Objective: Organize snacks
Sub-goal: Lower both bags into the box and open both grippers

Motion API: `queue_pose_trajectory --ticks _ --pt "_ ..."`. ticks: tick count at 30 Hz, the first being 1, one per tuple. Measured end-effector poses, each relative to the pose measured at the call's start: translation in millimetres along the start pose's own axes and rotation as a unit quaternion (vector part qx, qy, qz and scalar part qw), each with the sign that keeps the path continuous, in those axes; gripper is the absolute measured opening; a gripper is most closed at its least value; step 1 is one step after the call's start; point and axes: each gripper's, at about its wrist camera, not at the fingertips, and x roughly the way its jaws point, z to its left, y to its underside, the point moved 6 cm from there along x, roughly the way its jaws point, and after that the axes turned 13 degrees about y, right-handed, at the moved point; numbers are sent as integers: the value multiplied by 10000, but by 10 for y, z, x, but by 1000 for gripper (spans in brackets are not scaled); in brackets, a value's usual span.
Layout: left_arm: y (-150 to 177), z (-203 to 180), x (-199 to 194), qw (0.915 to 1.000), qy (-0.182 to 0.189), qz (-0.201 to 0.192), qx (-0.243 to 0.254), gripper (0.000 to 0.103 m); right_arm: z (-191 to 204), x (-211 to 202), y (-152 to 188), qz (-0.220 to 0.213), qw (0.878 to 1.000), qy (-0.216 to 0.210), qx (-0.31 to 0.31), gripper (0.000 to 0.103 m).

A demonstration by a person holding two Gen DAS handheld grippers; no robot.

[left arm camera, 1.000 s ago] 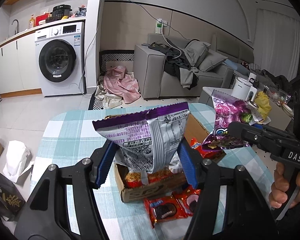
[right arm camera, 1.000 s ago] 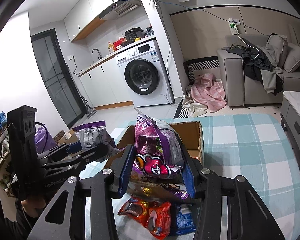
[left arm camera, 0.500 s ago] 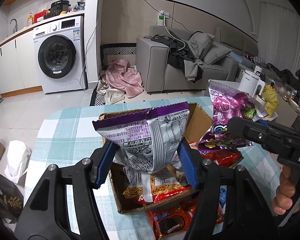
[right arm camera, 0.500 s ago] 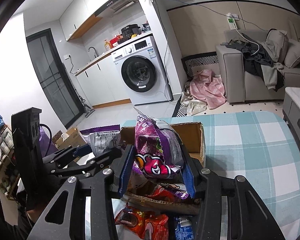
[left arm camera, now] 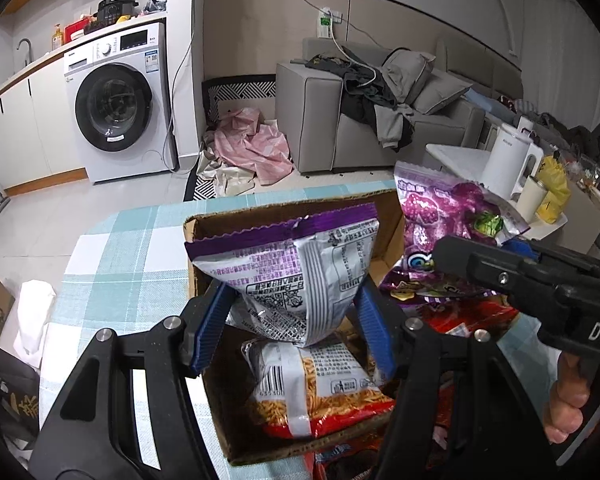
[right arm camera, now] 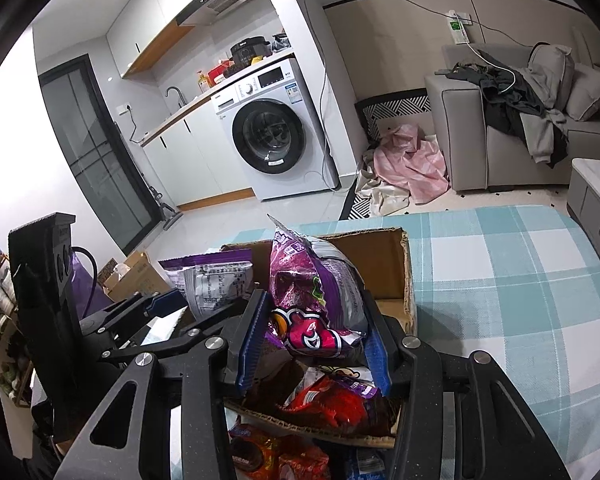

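Table in teal-and-white check cloth (right arm camera: 520, 280); cardboard box (right arm camera: 380, 256) on it, red snack packets (right arm camera: 260, 452) beside the box

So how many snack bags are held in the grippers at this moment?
2. The silver and purple bag is in the left gripper, over the cardboard box. The pink-purple bag is in the right gripper. More bags lie below.

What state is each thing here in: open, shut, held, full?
Left gripper: shut on the silver-purple bag.
Silver-purple bag: sealed, held above the box.
Right gripper: shut on the pink-purple bag.
Pink-purple bag: sealed, held over the box.
Cardboard box: open, snacks inside.
Washing machine: door shut.
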Motion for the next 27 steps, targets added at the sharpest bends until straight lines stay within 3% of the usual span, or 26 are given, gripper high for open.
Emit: queue_pose_trajectory --ticks 13,27 --pt "-81 73 419 9998 -45 170 11 59 -95 333 -1 122 9996 238 80 45" --pt "-54 -7 463 9997 -4 231 -2 59 -65 321 -38 61 9989 458 -110 47"
